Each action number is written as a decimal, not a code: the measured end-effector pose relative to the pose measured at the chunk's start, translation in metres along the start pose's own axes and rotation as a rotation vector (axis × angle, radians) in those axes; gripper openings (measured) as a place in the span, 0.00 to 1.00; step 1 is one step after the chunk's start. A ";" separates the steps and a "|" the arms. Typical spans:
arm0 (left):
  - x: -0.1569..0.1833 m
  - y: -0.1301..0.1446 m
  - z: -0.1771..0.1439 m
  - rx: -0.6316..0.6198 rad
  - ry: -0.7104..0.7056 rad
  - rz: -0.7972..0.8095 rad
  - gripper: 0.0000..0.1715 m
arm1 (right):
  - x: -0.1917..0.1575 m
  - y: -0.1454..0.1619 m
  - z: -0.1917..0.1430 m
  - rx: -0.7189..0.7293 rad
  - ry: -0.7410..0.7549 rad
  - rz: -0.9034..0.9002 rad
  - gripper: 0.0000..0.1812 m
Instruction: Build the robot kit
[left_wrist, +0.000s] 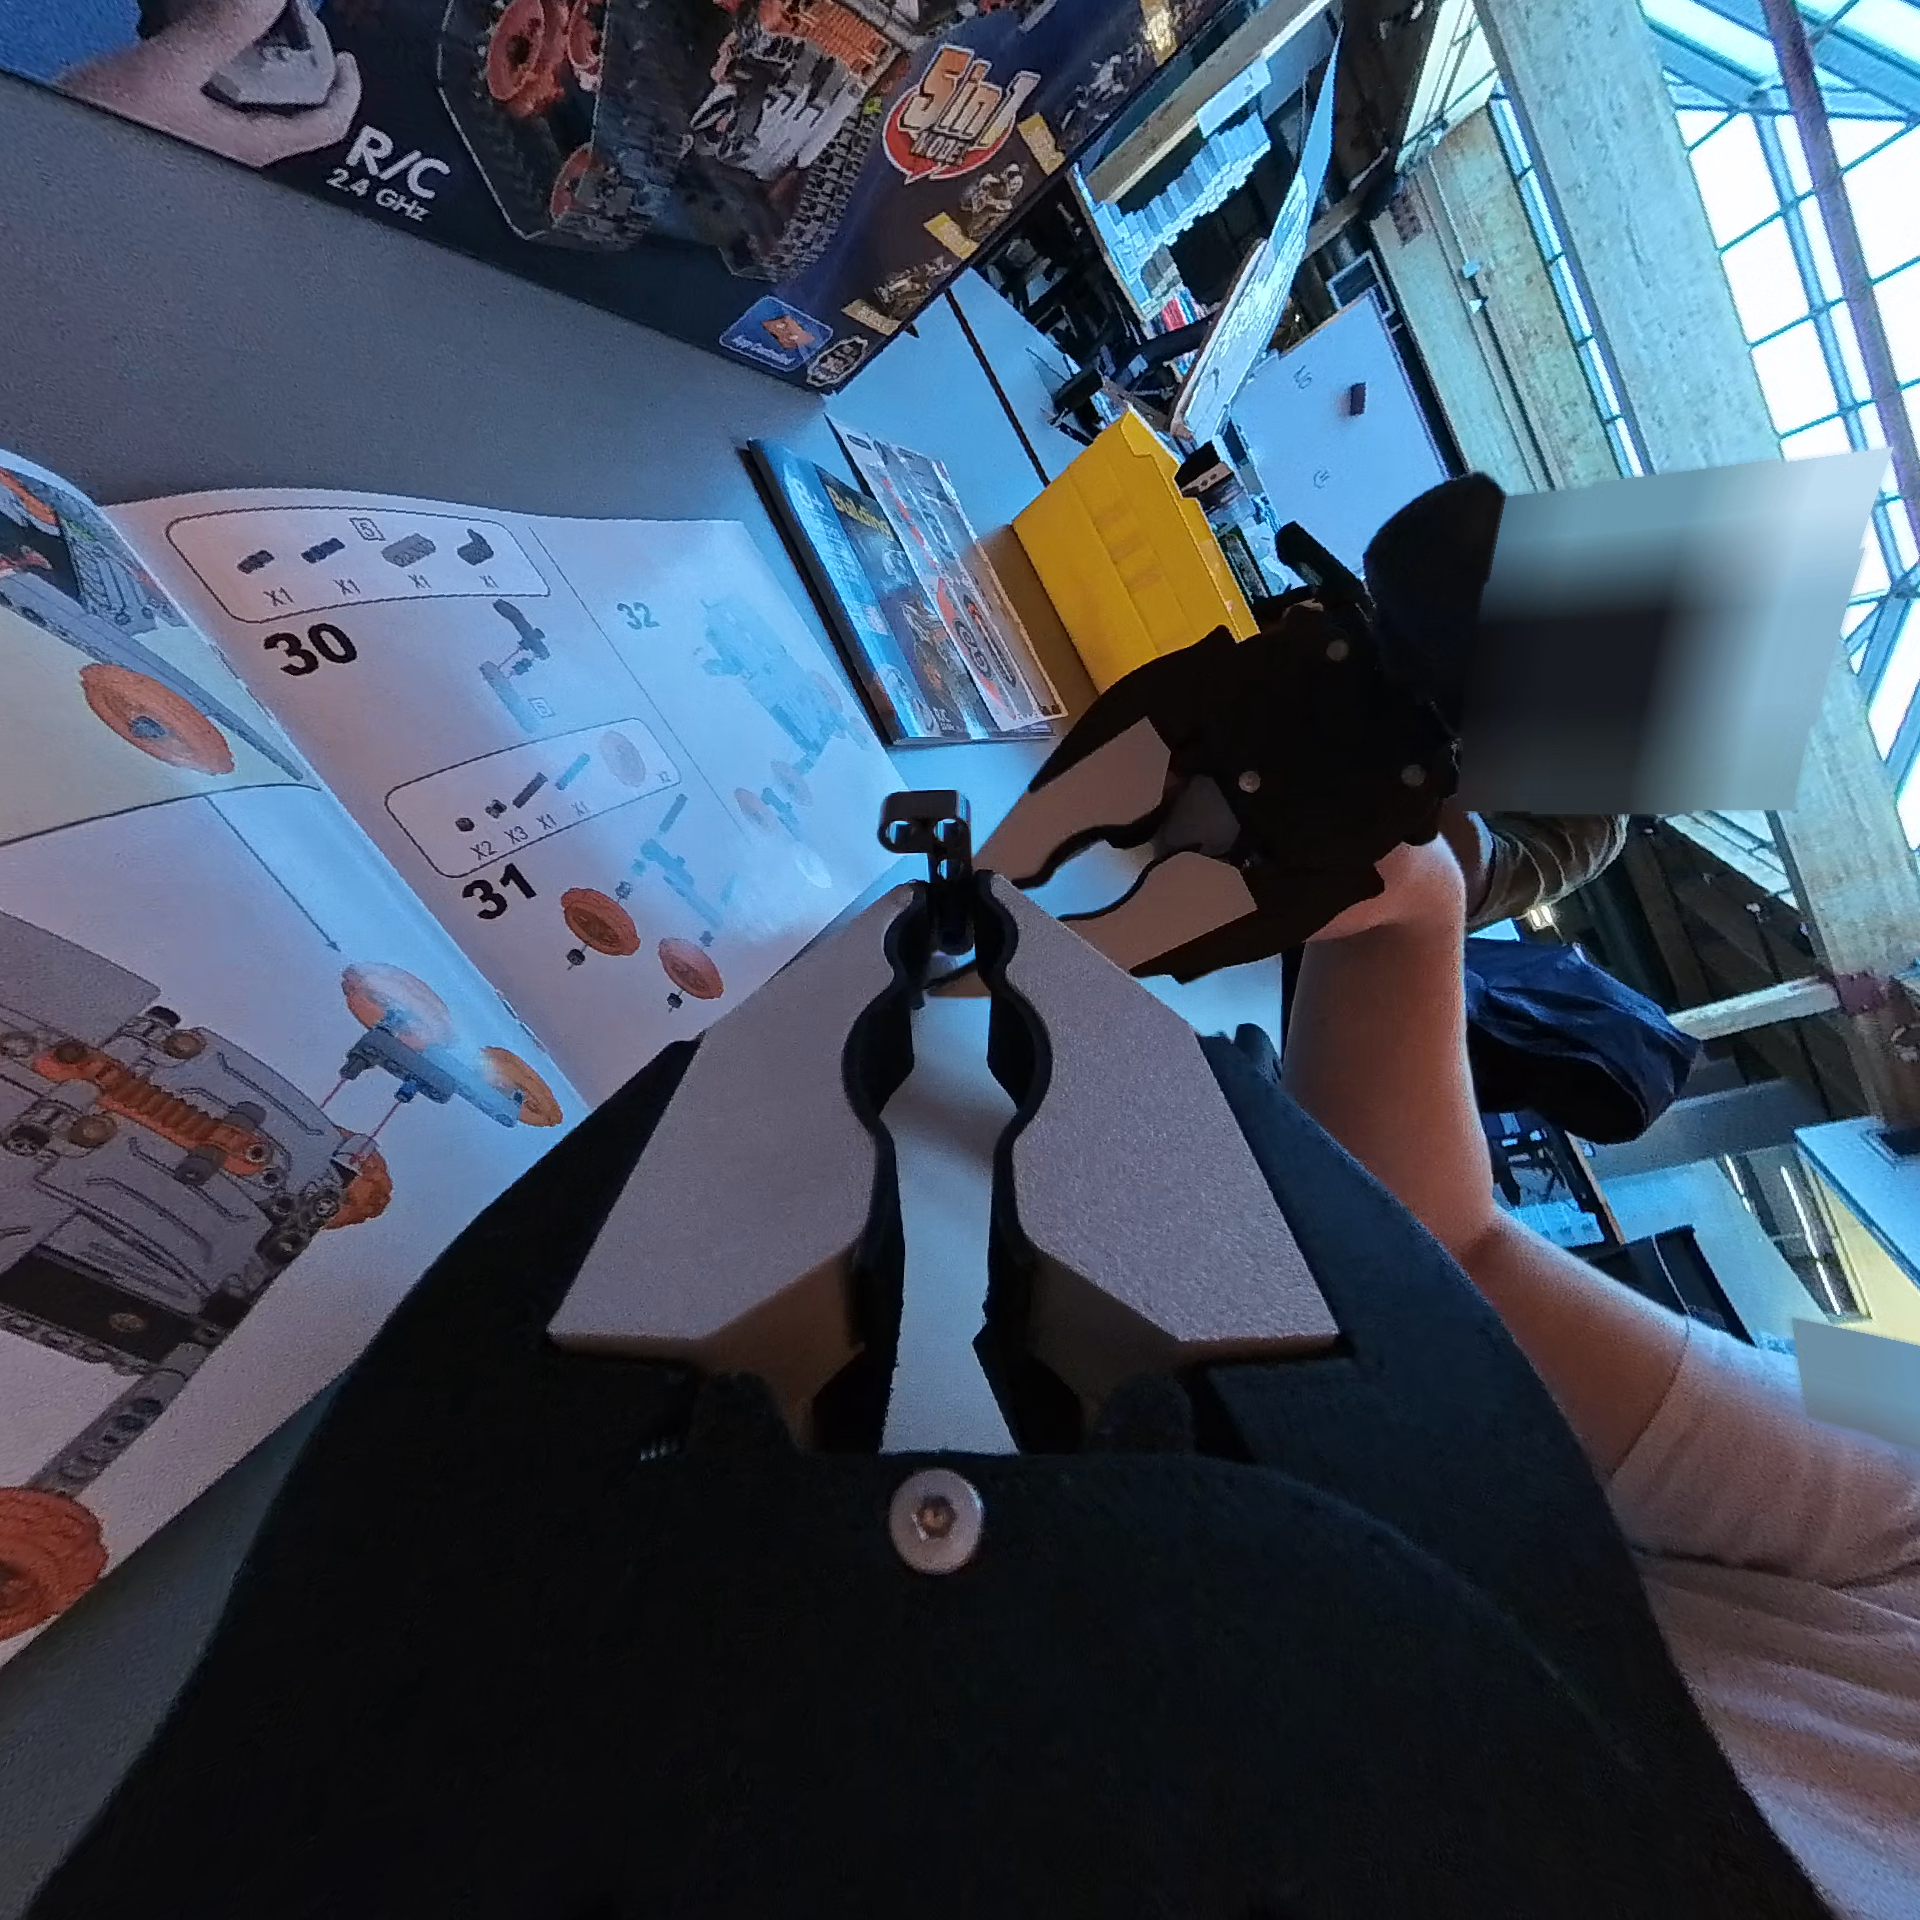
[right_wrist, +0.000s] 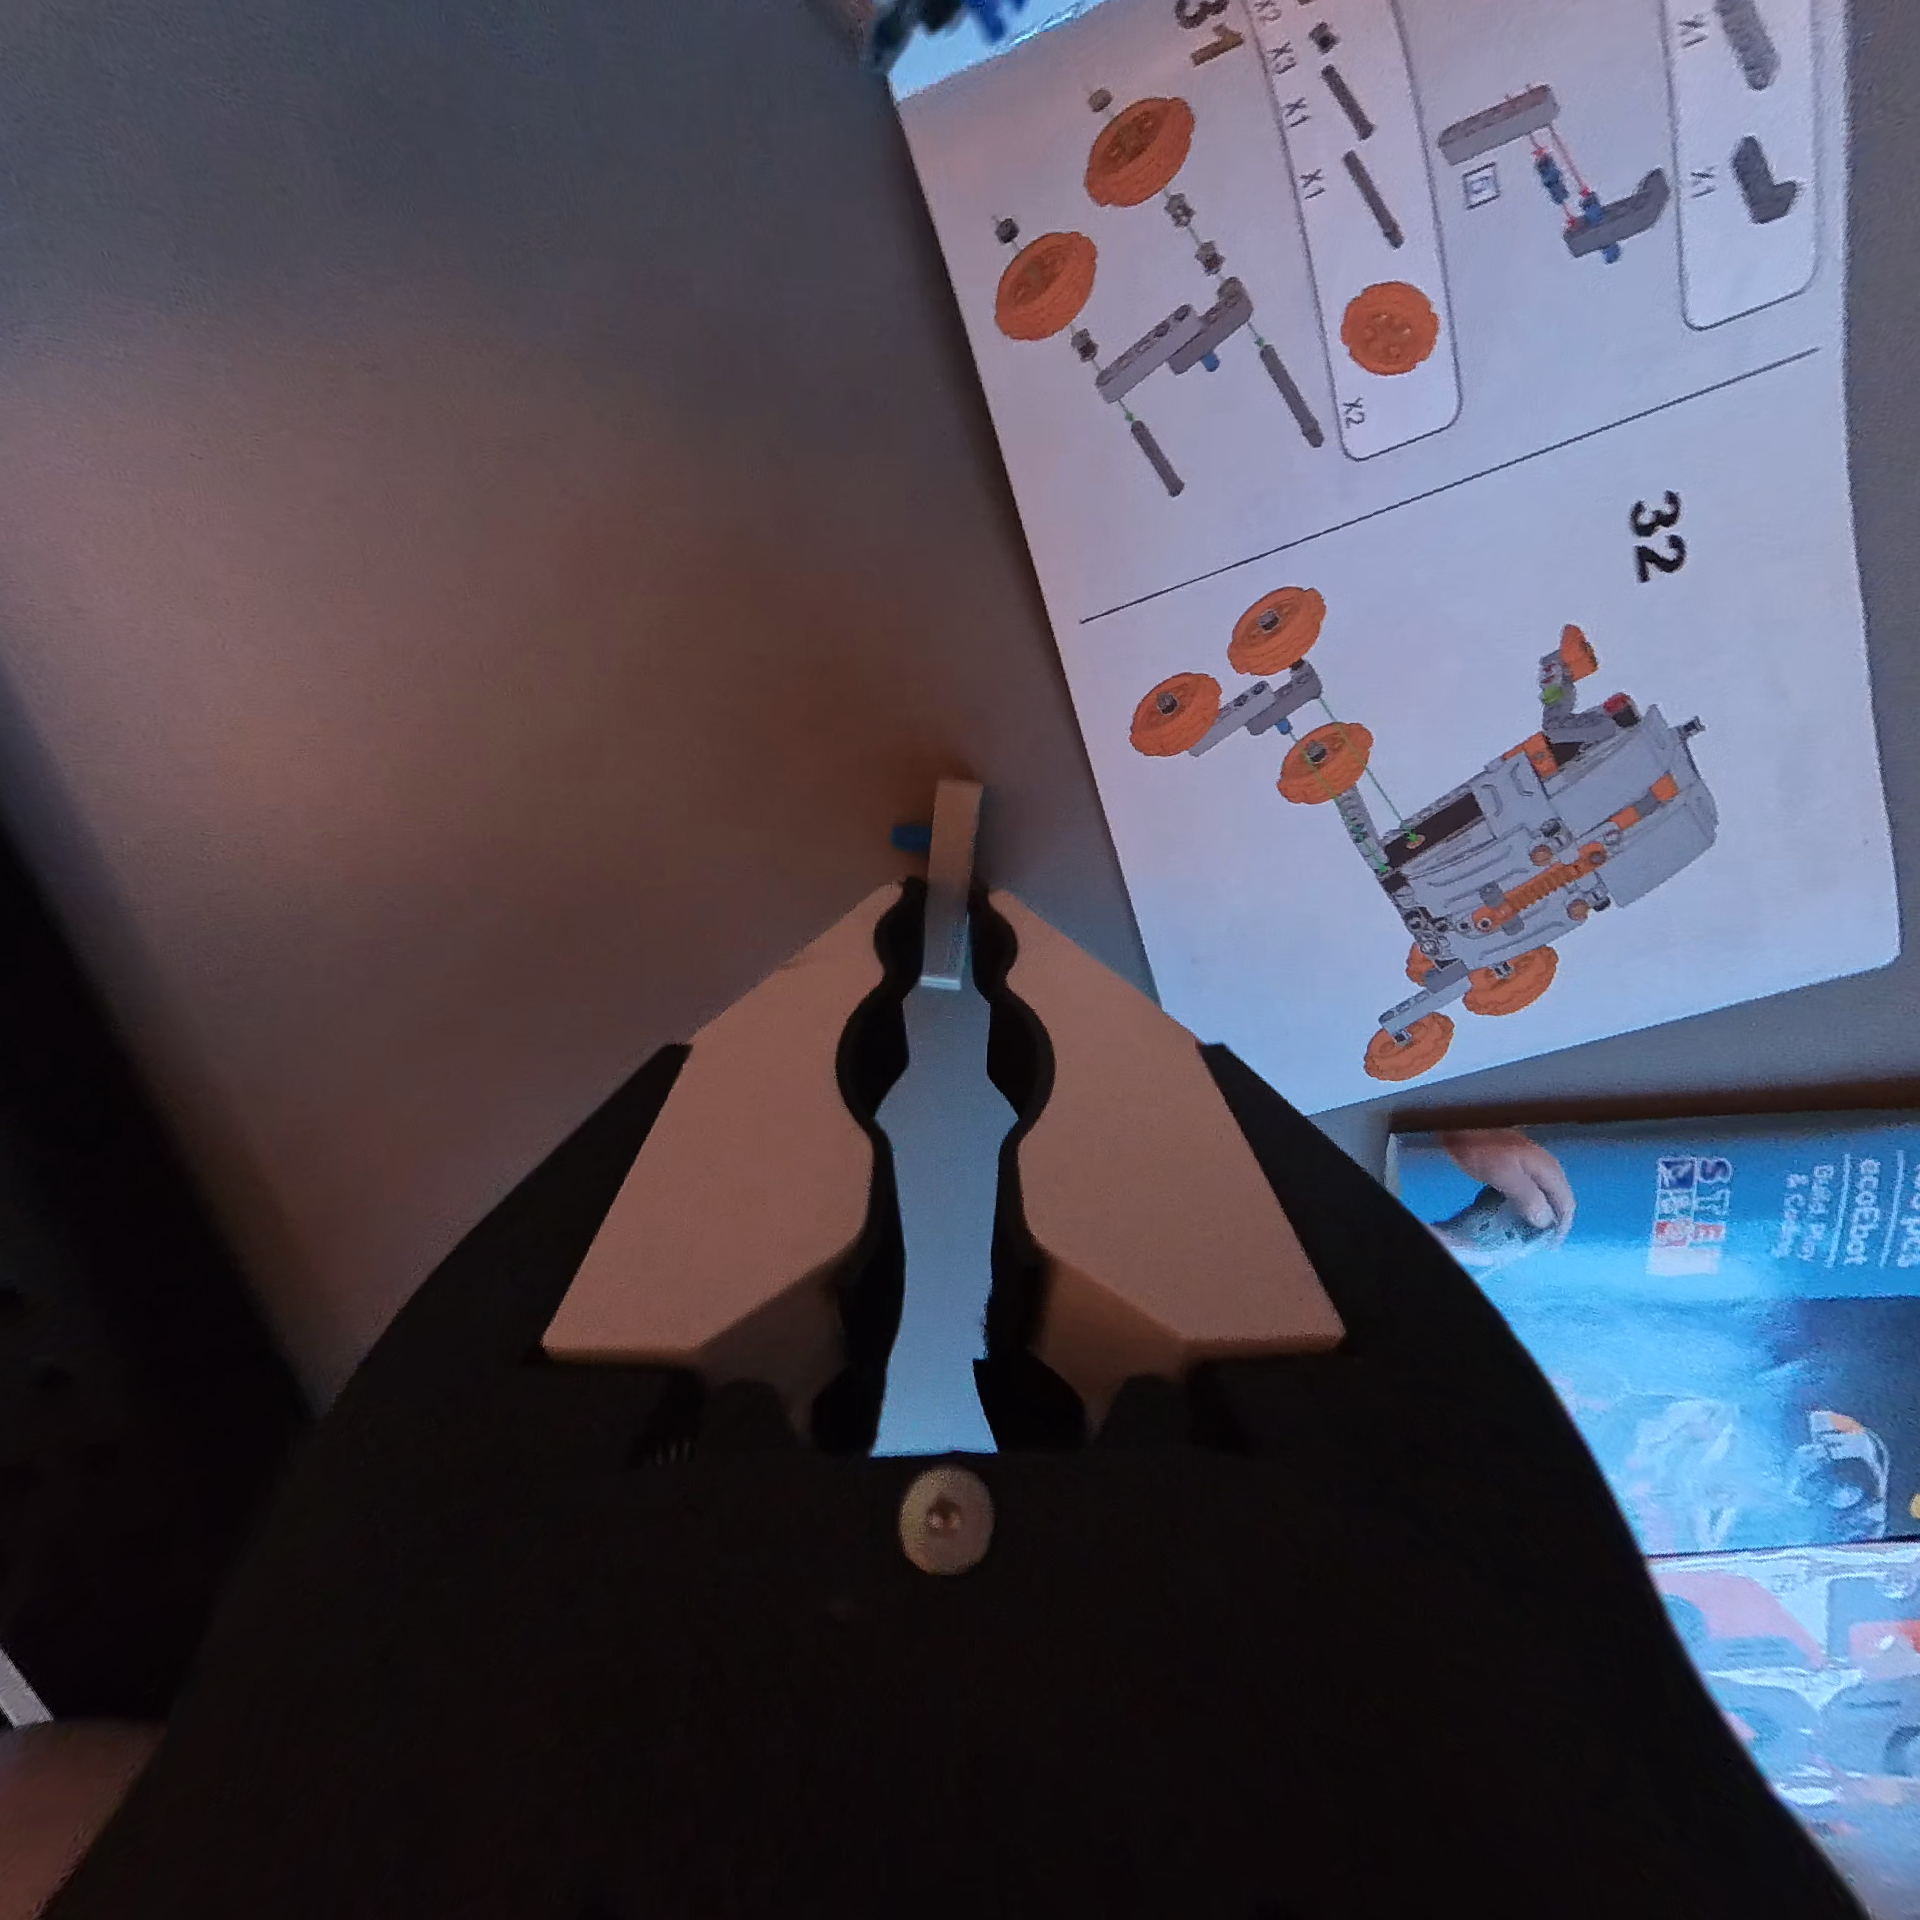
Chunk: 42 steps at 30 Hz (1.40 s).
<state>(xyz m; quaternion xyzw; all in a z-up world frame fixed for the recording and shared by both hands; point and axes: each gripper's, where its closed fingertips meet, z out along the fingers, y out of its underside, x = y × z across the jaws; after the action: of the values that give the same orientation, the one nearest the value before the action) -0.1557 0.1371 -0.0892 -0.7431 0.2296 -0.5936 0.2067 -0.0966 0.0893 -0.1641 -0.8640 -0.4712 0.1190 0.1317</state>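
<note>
My left gripper (left_wrist: 943, 904) is shut on a small black building piece (left_wrist: 928, 836) that sticks out past its tips. It is held above the grey table (left_wrist: 312, 364), beside an open instruction booklet (left_wrist: 416, 727). My right gripper (right_wrist: 943, 902) is shut on a flat grey beam (right_wrist: 954, 842) with a blue pin (right_wrist: 909, 834) on its left side, above the table (right_wrist: 520, 520). A hand holds the right gripper, which also shows in the left wrist view (left_wrist: 1049, 899), close to the right of the black piece.
A large toy box (left_wrist: 623, 135) lies at the table's far side. Closed booklets (left_wrist: 914, 592) and a yellow bin (left_wrist: 1122, 561) sit beyond the open booklet (right_wrist: 1455, 520). A blue printed booklet (right_wrist: 1683, 1299) lies below it. A person's arm (left_wrist: 1382, 1091) reaches in from the right. Across from one pair of fingers to the other is roughly 11 centimeters.
</note>
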 end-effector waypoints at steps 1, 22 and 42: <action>-0.001 0.000 0.000 0.003 -0.002 0.001 0.02 | 0.000 0.000 0.000 -0.010 0.000 -0.021 0.04; 0.141 -0.094 0.063 0.112 0.211 0.447 0.02 | 0.068 -0.040 -0.201 1.182 0.473 0.166 0.04; 0.208 -0.122 -0.001 0.397 0.169 0.687 0.03 | 0.018 -0.110 -0.282 1.113 0.774 -0.125 0.03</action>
<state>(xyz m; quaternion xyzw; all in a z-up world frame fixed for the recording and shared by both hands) -0.1056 0.1137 0.1453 -0.5172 0.3617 -0.5819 0.5128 -0.0799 0.1290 0.1359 -0.6193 -0.3078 0.0183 0.7221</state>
